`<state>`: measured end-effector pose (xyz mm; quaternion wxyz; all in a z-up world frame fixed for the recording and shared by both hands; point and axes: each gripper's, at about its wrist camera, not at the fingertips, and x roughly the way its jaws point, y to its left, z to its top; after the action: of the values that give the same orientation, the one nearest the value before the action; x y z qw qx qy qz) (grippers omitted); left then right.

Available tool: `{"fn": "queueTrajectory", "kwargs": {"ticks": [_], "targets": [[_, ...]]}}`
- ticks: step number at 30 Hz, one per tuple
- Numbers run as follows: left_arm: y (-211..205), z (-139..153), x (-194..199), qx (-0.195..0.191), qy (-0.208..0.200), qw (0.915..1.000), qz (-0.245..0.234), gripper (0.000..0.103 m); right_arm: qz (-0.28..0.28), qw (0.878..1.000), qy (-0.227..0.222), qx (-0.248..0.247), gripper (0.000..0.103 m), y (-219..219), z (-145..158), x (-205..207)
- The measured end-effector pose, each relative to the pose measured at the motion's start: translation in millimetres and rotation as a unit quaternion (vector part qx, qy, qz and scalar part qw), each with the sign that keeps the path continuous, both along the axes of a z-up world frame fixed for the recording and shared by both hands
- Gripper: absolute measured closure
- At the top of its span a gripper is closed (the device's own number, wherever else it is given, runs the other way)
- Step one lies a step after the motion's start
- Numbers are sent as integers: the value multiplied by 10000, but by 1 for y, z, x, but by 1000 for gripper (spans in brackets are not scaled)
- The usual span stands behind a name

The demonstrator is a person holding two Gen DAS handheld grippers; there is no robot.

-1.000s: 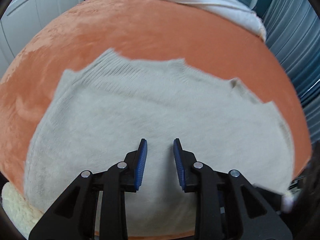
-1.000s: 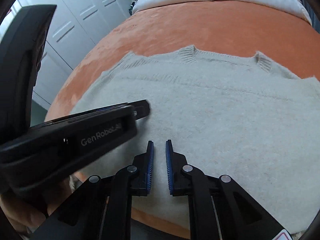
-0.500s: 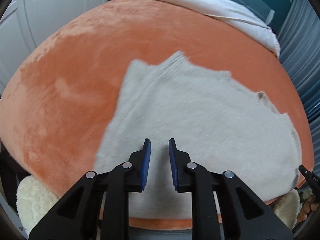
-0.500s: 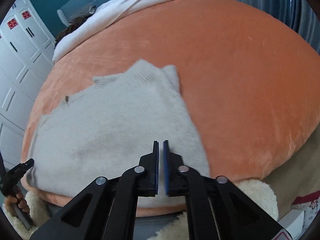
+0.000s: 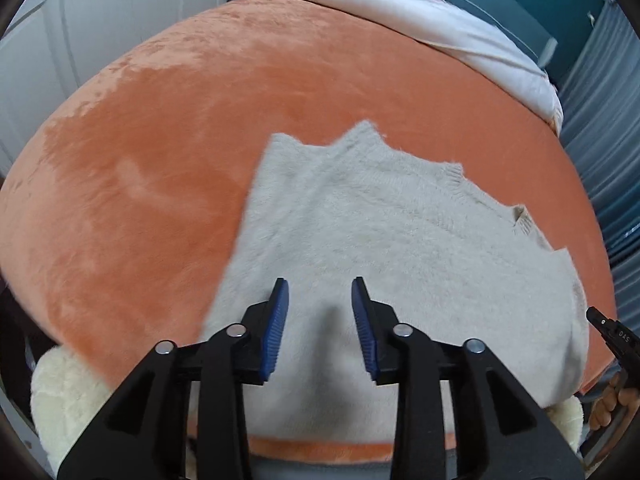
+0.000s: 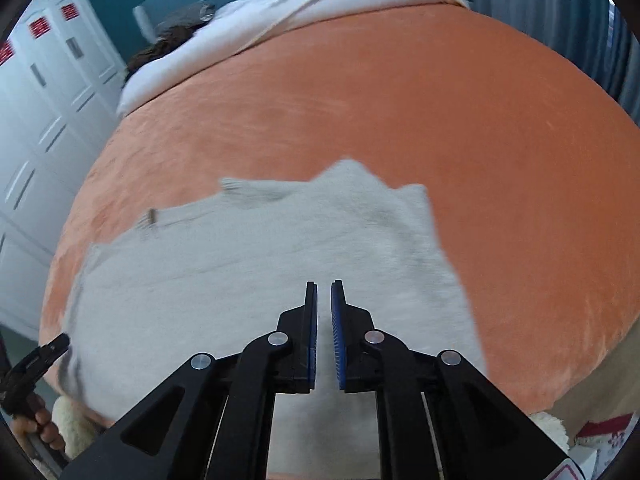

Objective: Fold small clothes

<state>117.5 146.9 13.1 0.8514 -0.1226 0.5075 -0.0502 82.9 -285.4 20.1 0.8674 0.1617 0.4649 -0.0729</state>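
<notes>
A cream knit sweater (image 5: 400,240) lies flat on an orange plush bed cover (image 5: 152,152), its near hem hanging at the bed's front edge. It also shows in the right wrist view (image 6: 248,280). My left gripper (image 5: 320,312) is open and empty, held just above the sweater's near left part. My right gripper (image 6: 324,312) is nearly closed with a thin gap, empty, above the sweater's near right part. The right gripper's tip (image 5: 612,332) shows at the right edge of the left wrist view; the left gripper's tip (image 6: 36,360) shows at the left edge of the right wrist view.
A white duvet (image 5: 420,28) lies across the far end of the bed. White wardrobe doors (image 6: 44,92) stand to the left, grey curtains (image 5: 612,128) to the right. A cream fleecy layer (image 5: 60,400) sticks out under the bed's front edge.
Both grippers have pulled apart and back toward the sweater's two near corners. The left jaws closed partway, then opened wider. The right jaws narrowed and stay nearly closed.
</notes>
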Motion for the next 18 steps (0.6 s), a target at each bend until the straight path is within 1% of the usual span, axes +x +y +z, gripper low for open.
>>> {"fn": "queueTrajectory", "kwargs": {"ticks": [2, 4, 5, 7, 8, 9, 10, 11, 12, 13, 15, 17, 18], "targets": [[16, 1, -15, -125, 46, 9998, 168, 69, 610, 9981, -119, 29, 94, 48, 9, 6], [34, 1, -30, -324, 73, 9986, 415, 66, 1077, 9941, -66, 149, 94, 89, 7, 20], [42, 0, -36, -497, 108, 9974, 510, 63, 1212, 9925, -46, 181, 94, 102, 6, 27], [55, -6, -49, -943, 247, 9931, 658, 59, 1377, 9904, 84, 84, 95, 128, -5, 39], [60, -8, -54, -1097, 289, 9909, 718, 57, 1403, 9898, 209, 103, 95, 136, -14, 48], [62, -11, -58, -1129, 310, 9903, 753, 54, 1429, 9886, 439, 161, 95, 145, -27, 58], [63, -14, -60, -1134, 343, 9898, 790, 54, 1435, 9870, 702, 184, 95, 150, -44, 67], [64, -20, -60, -1228, 418, 9881, 833, 53, 1404, 9851, 970, 205, 96, 155, -60, 71], [64, -26, -59, -1392, 490, 9854, 852, 48, 1353, 9861, 944, 218, 97, 155, -70, 74], [64, -31, -58, -1514, 557, 9830, 878, 46, 1347, 9865, 907, 203, 99, 155, -72, 74], [63, -43, -53, -1756, 675, 9772, 988, 42, 1269, 9859, 1024, 363, 99, 150, -70, 76], [59, -55, -47, -1944, 733, 9720, 1098, 39, 1348, 9838, 1100, 428, 99, 148, -70, 78], [58, -61, -44, -2008, 729, 9698, 1175, 33, 1386, 9831, 1106, 464, 100, 144, -70, 78]]}}
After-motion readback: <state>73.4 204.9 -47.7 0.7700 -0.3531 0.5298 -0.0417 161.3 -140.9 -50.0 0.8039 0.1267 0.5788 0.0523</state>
